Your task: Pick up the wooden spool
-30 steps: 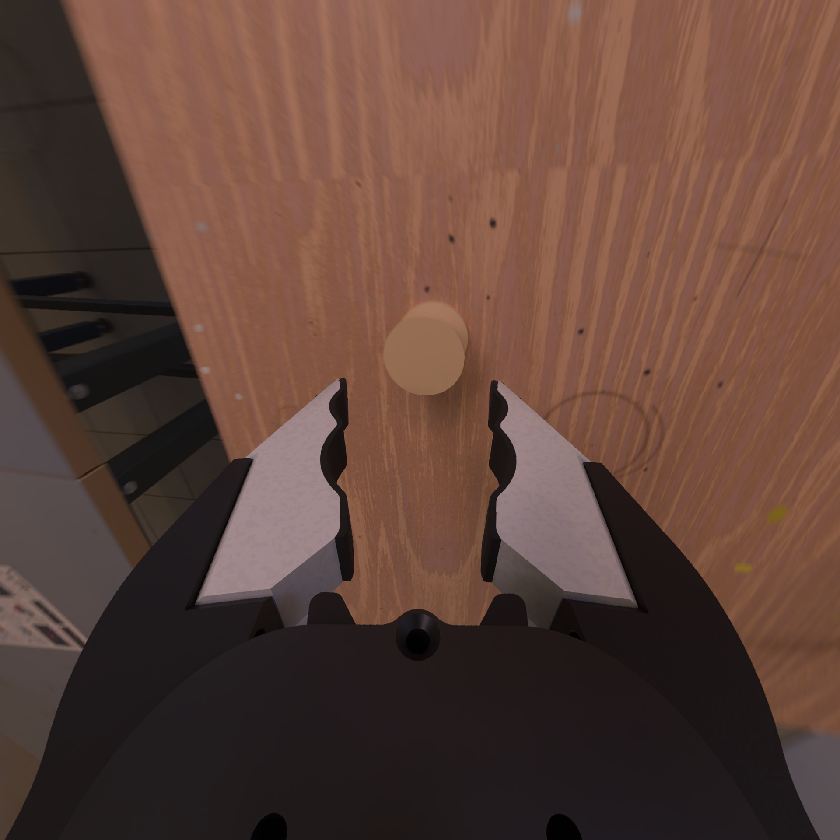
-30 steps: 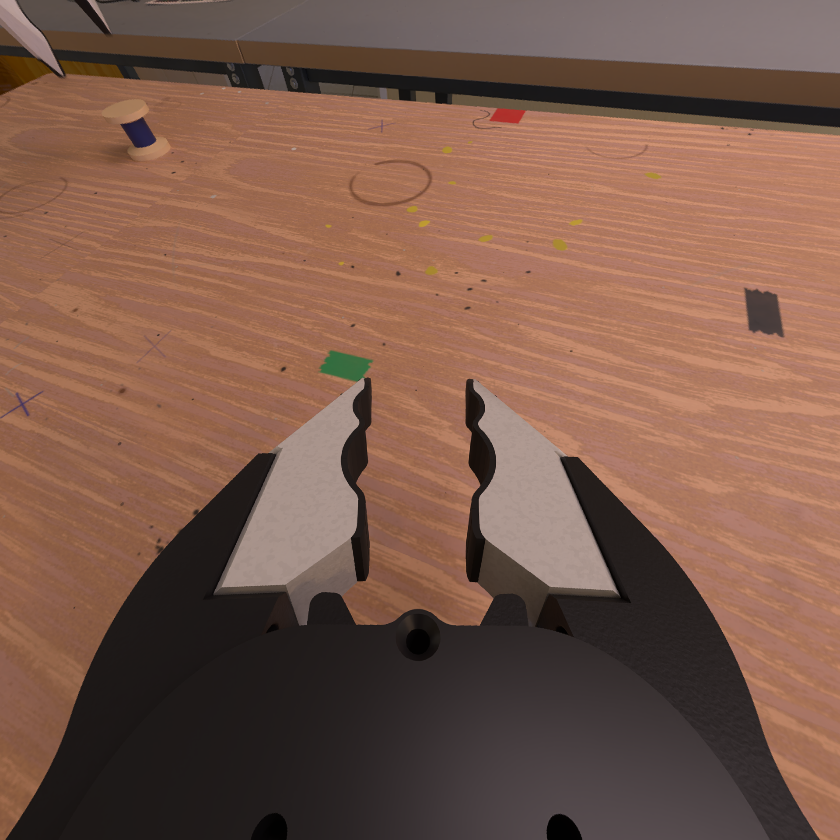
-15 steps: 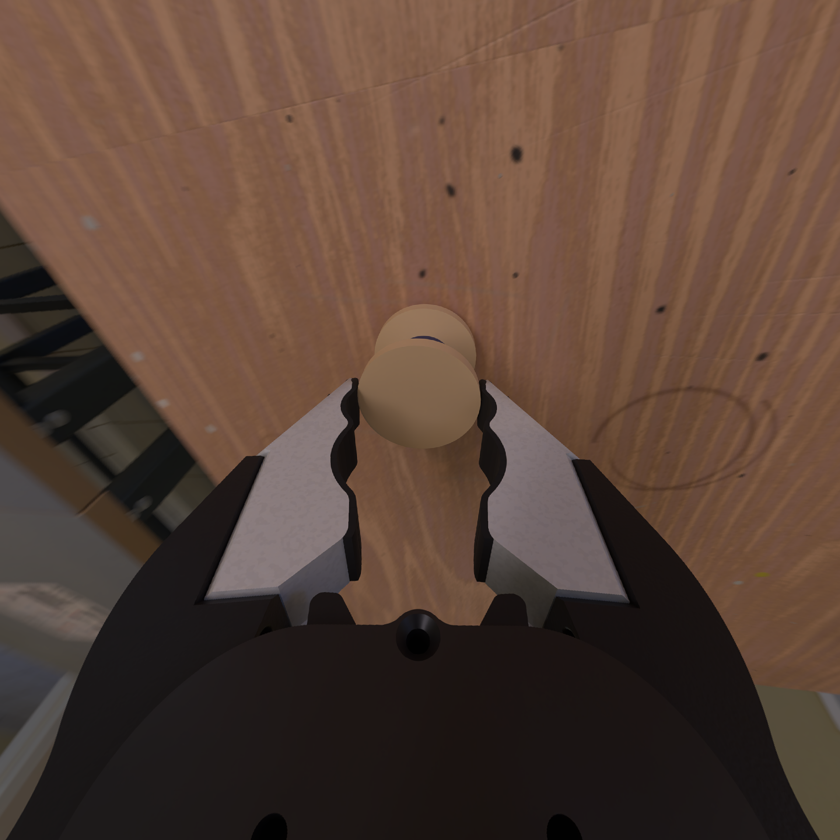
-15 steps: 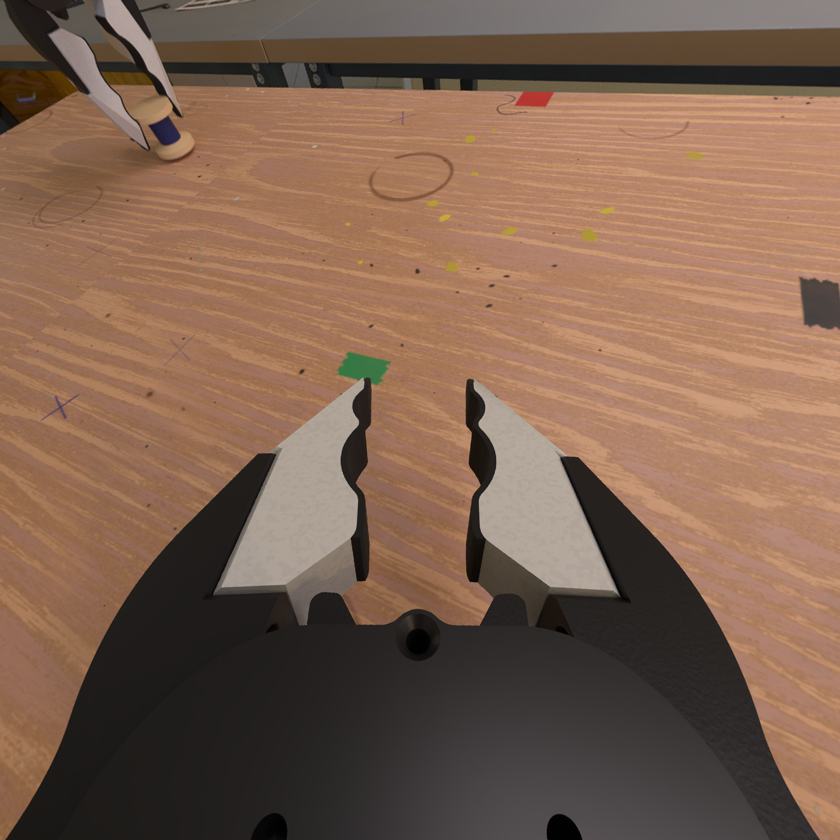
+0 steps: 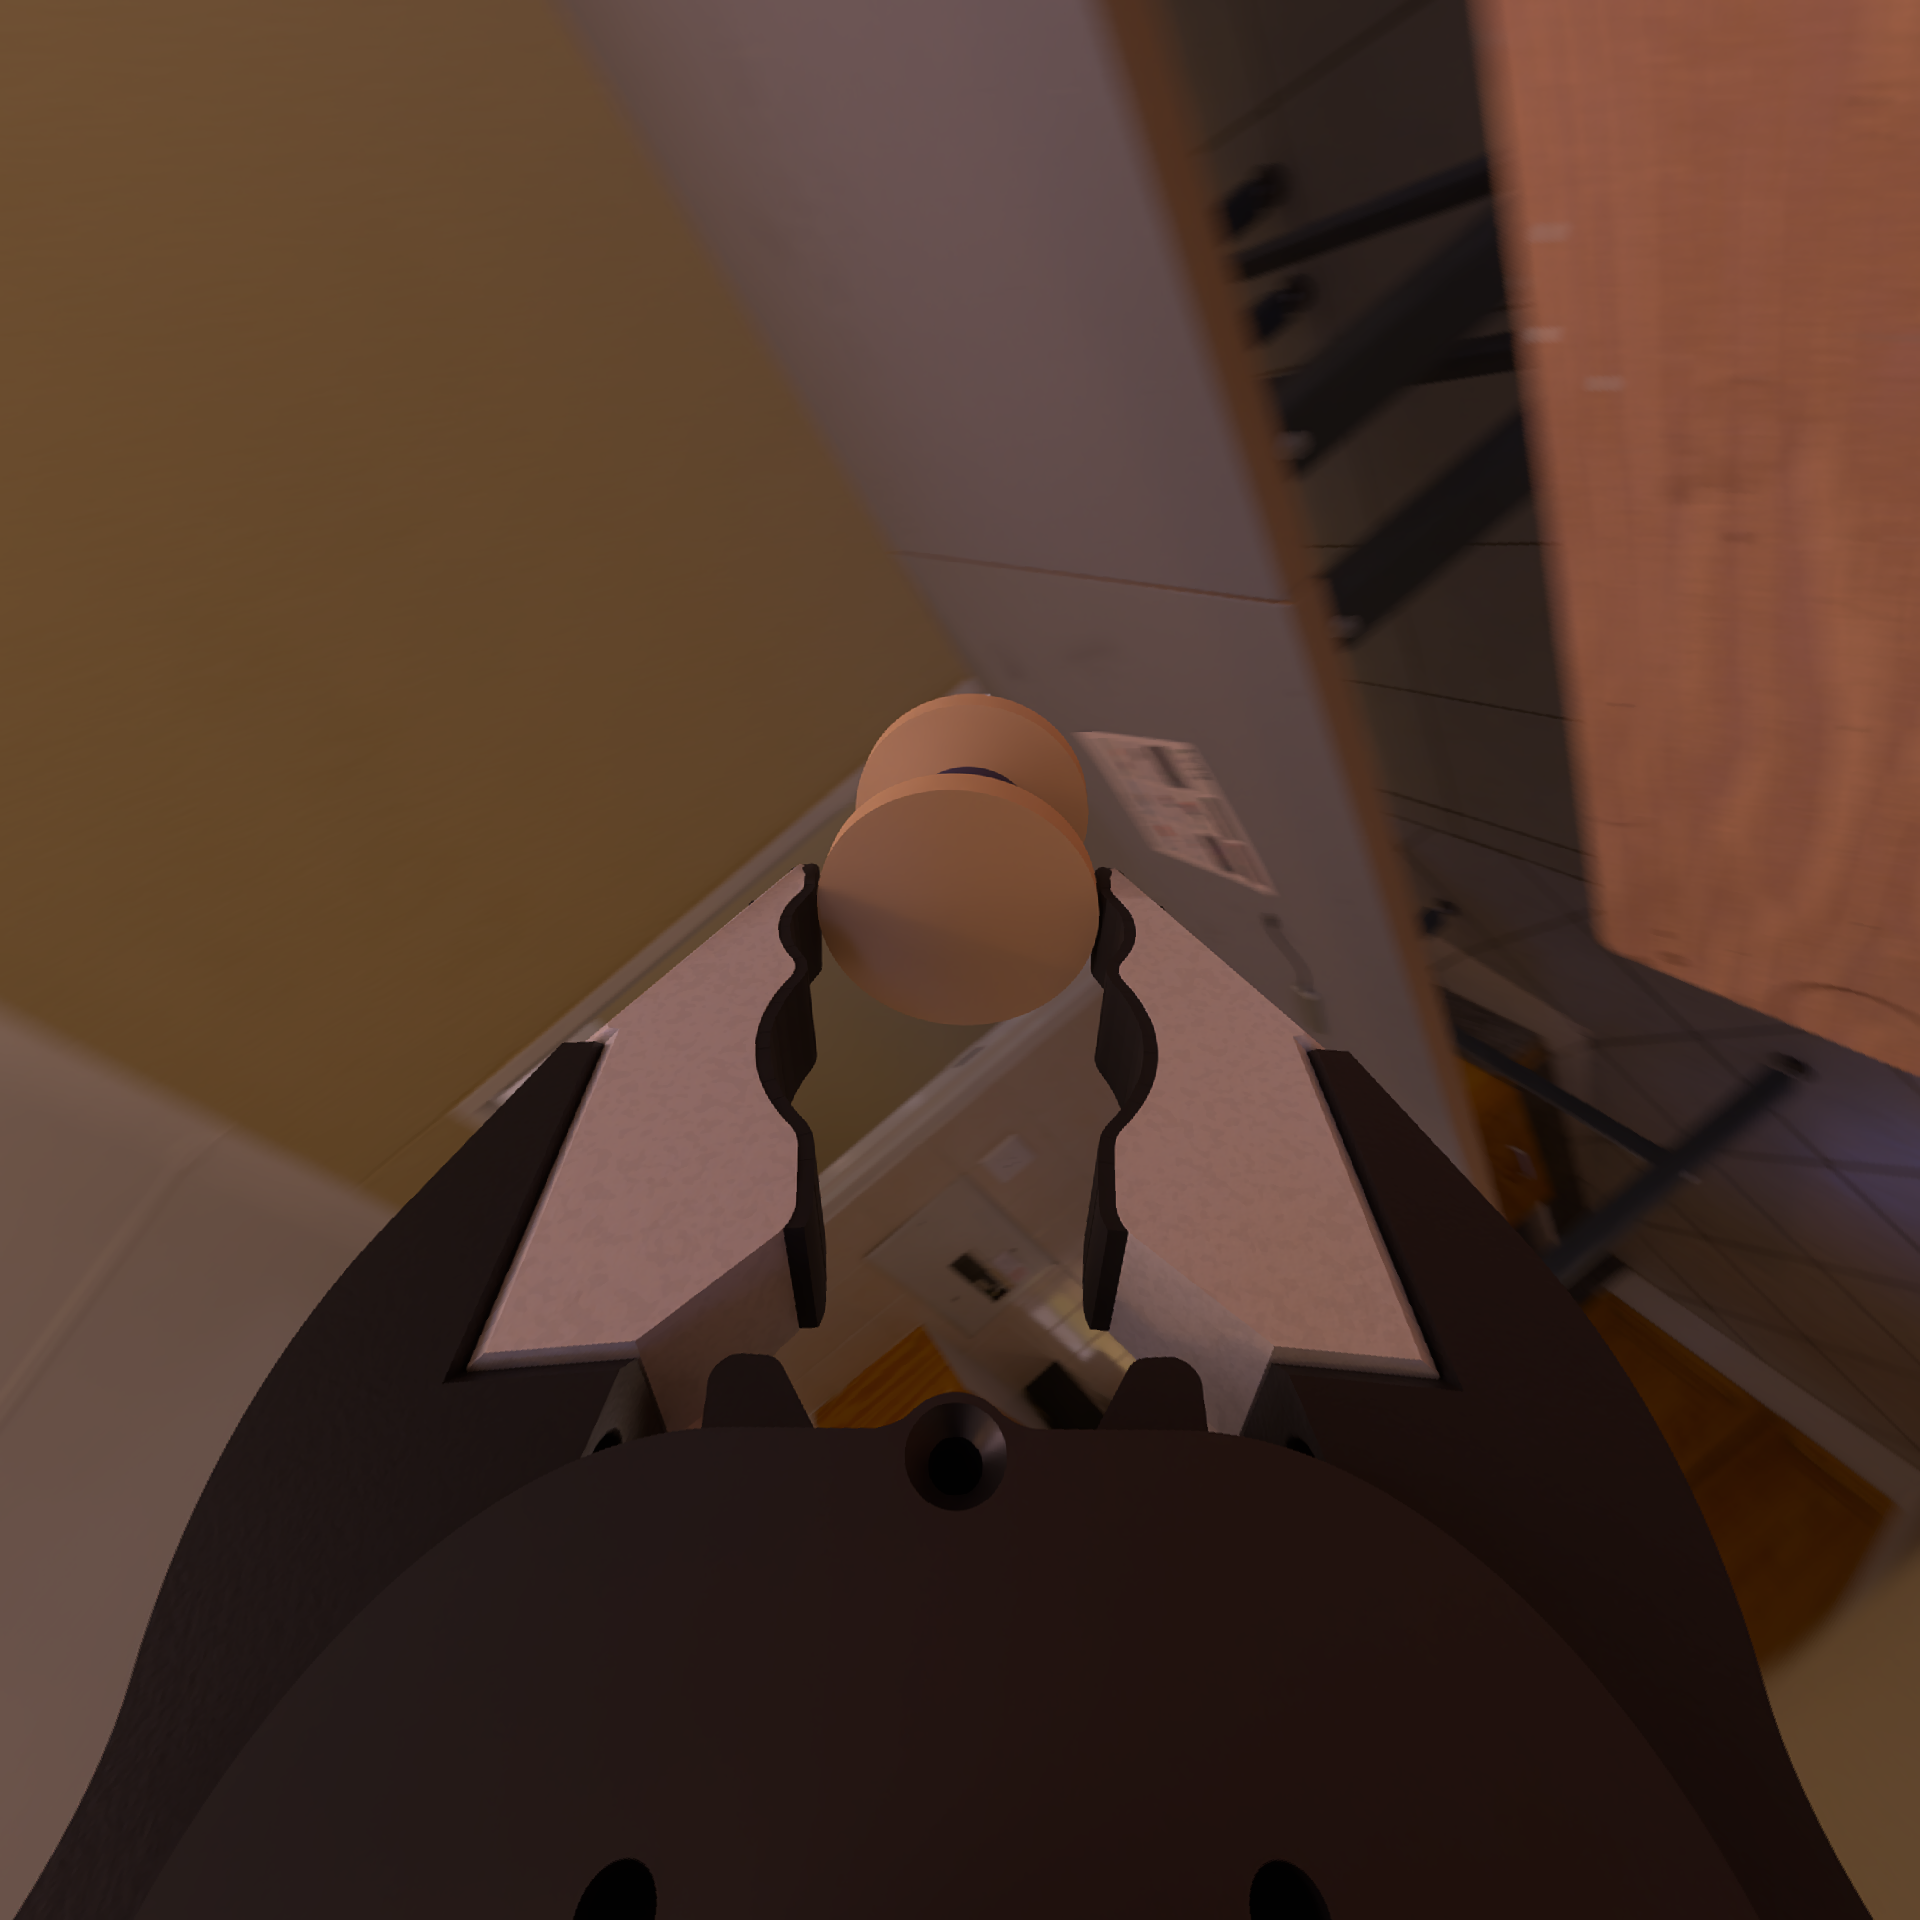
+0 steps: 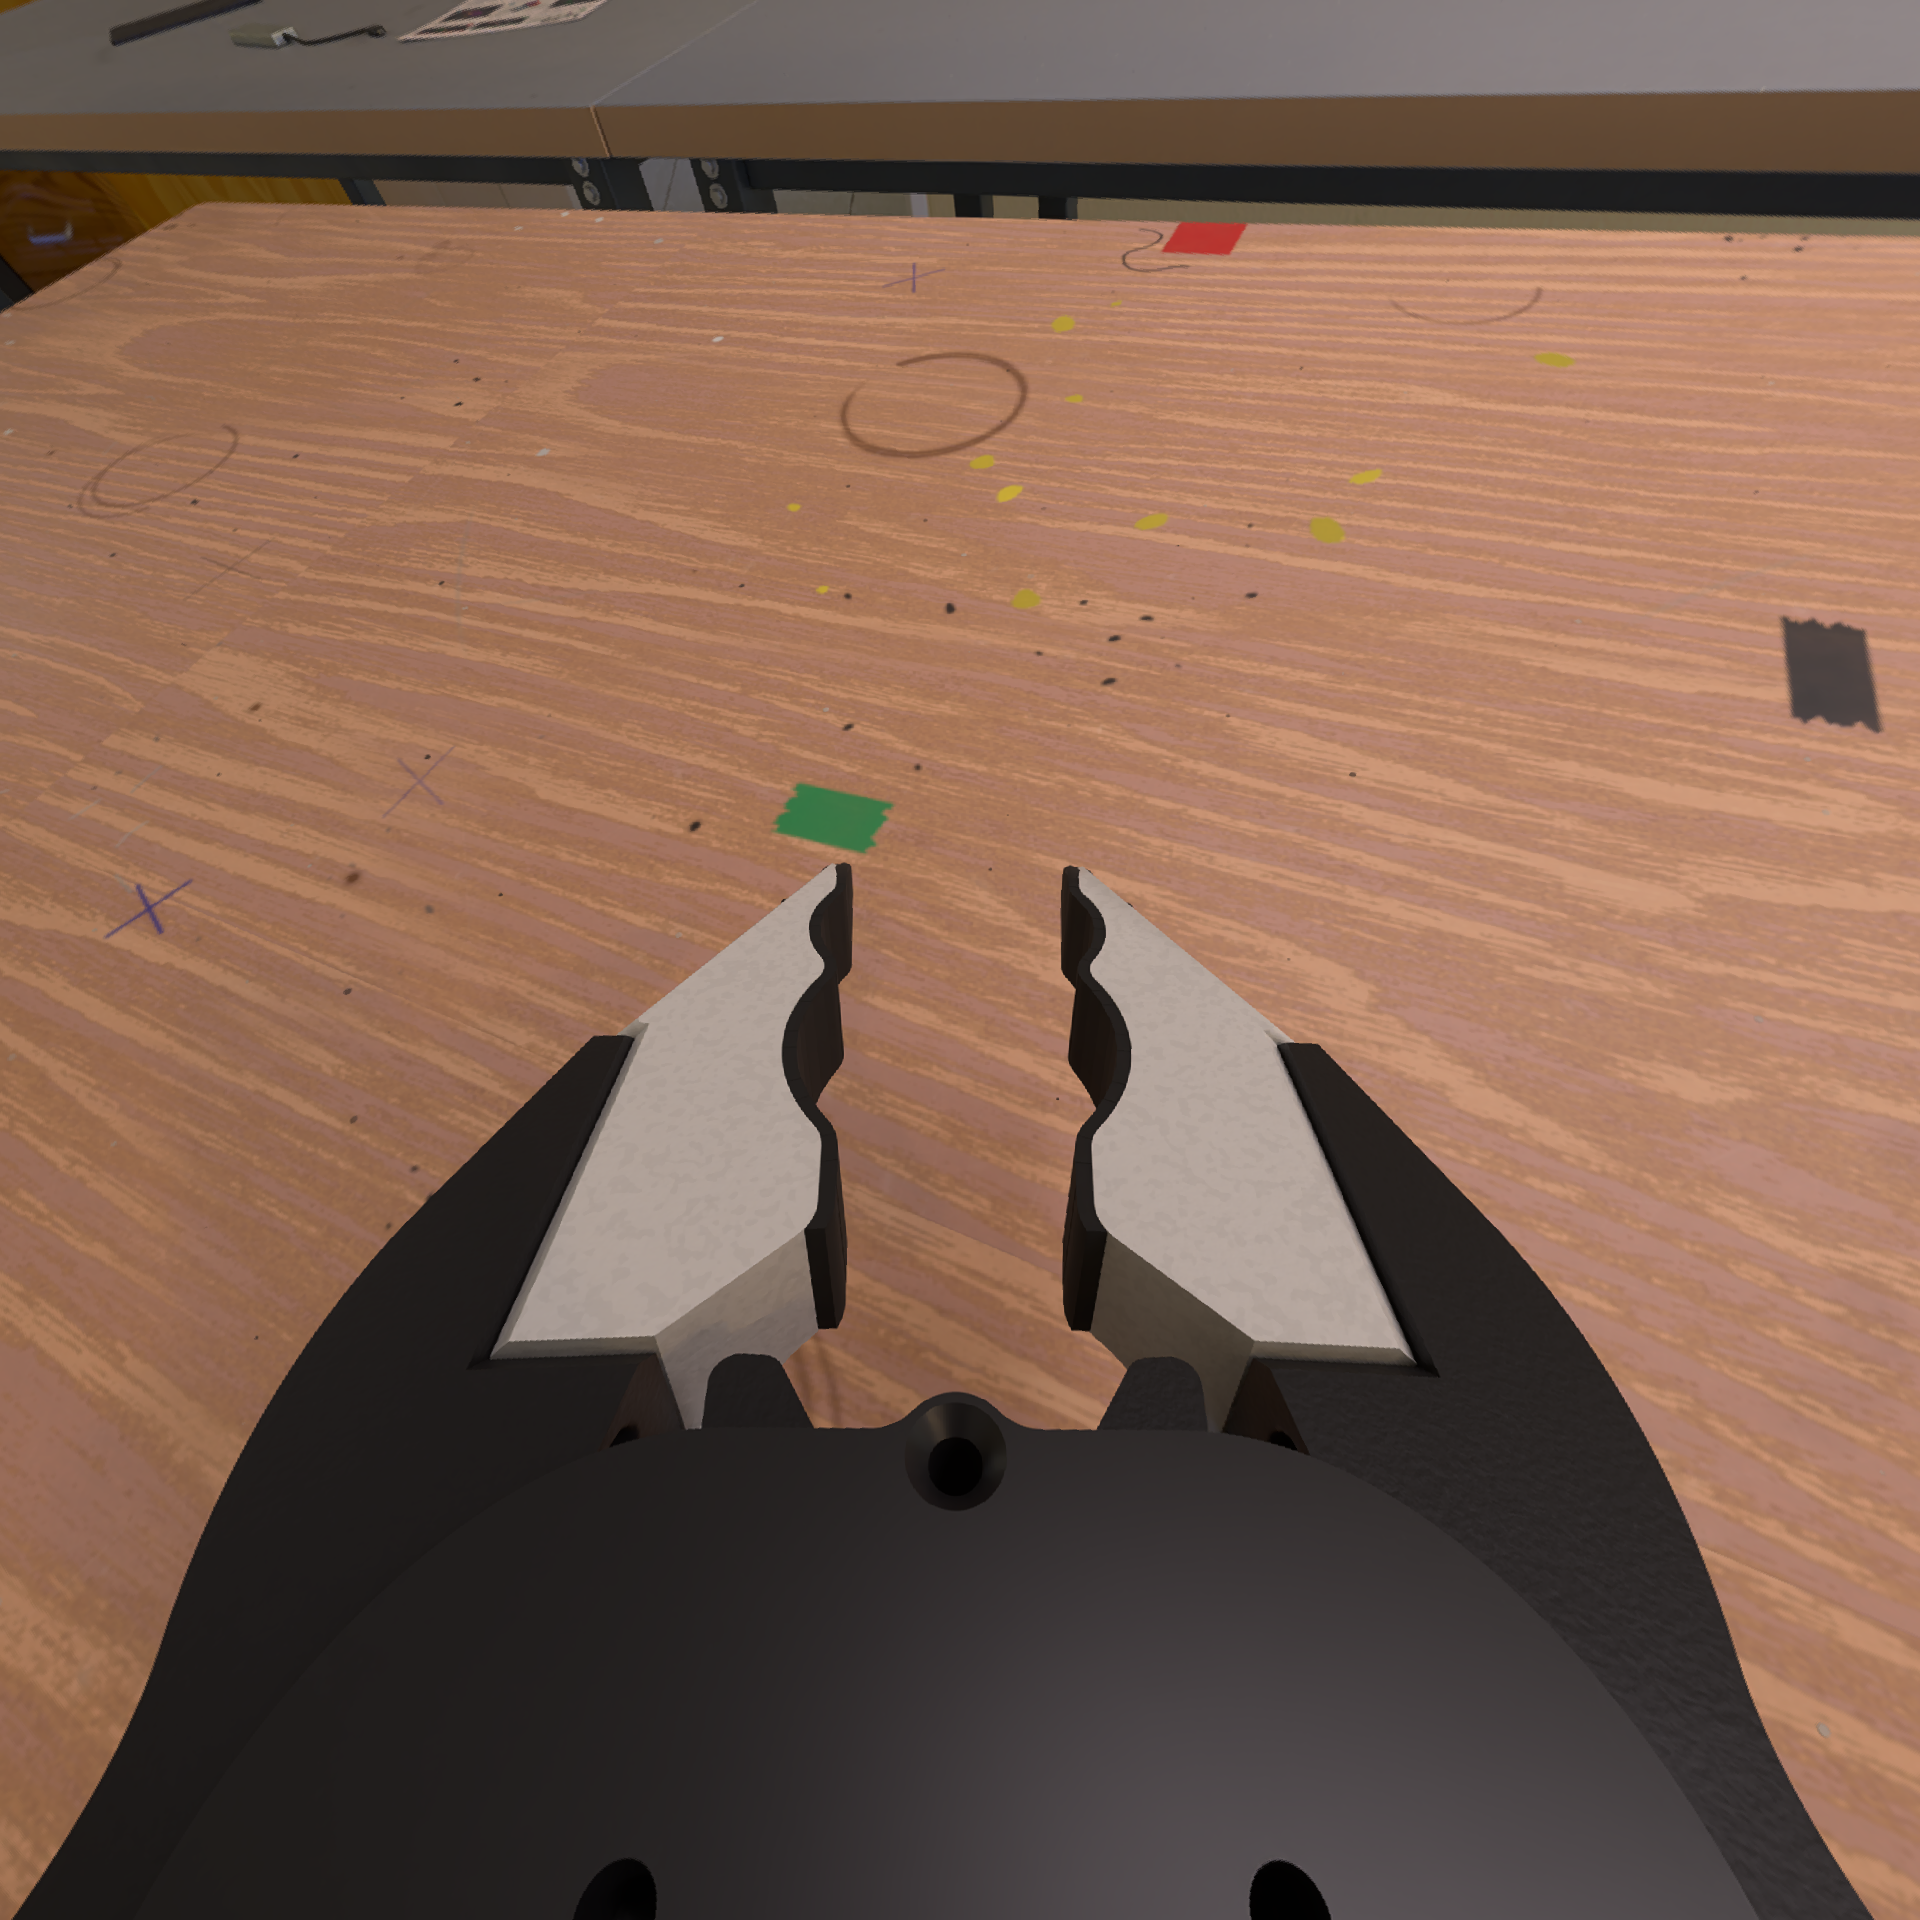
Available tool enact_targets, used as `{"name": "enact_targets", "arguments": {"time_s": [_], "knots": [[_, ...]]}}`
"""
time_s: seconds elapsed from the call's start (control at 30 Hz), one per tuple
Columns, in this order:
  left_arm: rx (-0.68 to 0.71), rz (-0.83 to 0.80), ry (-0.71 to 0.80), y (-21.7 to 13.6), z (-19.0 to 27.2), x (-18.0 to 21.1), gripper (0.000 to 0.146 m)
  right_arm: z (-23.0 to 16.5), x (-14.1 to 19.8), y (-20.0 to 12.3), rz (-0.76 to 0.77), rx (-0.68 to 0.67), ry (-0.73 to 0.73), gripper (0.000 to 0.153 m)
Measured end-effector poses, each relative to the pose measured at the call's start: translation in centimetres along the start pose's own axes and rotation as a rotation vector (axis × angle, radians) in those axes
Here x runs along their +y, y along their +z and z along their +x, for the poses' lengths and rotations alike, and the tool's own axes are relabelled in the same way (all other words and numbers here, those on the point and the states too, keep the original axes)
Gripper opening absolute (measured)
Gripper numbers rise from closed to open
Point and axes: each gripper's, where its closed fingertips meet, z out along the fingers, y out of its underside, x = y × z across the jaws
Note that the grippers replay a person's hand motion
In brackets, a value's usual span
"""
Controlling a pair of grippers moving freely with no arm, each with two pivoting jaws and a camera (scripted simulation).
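In the left wrist view my left gripper (image 5: 956,894) is shut on the wooden spool (image 5: 961,909), its tan end disc pinched between the fingertips, a sliver of dark blue thread showing behind it. The spool is lifted off the wooden table (image 5: 1714,520), which now lies off to the right of the view. In the right wrist view my right gripper (image 6: 956,883) is open and empty, low over the wooden table (image 6: 416,623). The spool and the left gripper do not show in the right wrist view.
On the table in the right wrist view lie a green tape patch (image 6: 833,817), a red patch (image 6: 1203,238), a black patch (image 6: 1831,673) and drawn rings. A grey bench (image 6: 1143,62) runs behind. The left wrist view shows a tan wall (image 5: 364,520) and grey cabinets.
My left gripper closed on the spool, lifted it off the table and swung away, so the view now faces the room. The spool and left gripper left the right wrist view.
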Motion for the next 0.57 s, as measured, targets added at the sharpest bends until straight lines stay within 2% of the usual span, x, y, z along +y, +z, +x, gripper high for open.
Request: {"name": "enact_targets", "arguments": {"time_s": [0.13, 0.27, 0.37, 0.47, 0.57], "knots": [[-0.265, 0.003, -0.04, -5.4, -9.4, -0.6, 0.052, -0.1, 0.0, -0.3, 0.009, 0.016, -0.03, 0.04], [-0.354, 0.09, 0.0, -8.9, -12.7, -5.4, 0.052, 0.0, -0.1, -0.7, 0.015, 0.043, -0.077, 0.039], [-0.371, 0.202, 0.047, -10.2, -11.8, -11.0, 0.052, 0.0, -0.2, -1.1, 0.03, 0.044, -0.076, 0.039], [-0.344, 0.368, 0.142, -11.6, -8.1, -17.6, 0.052, -0.3, -0.9, -1.6, 0.071, -0.004, -0.025, 0.039], [-0.382, 0.482, 0.298, -13.4, -3.9, -23.2, 0.052, -1.8, -1.7, -2.0, 0.091, -0.157, 0.062, 0.039]]}}
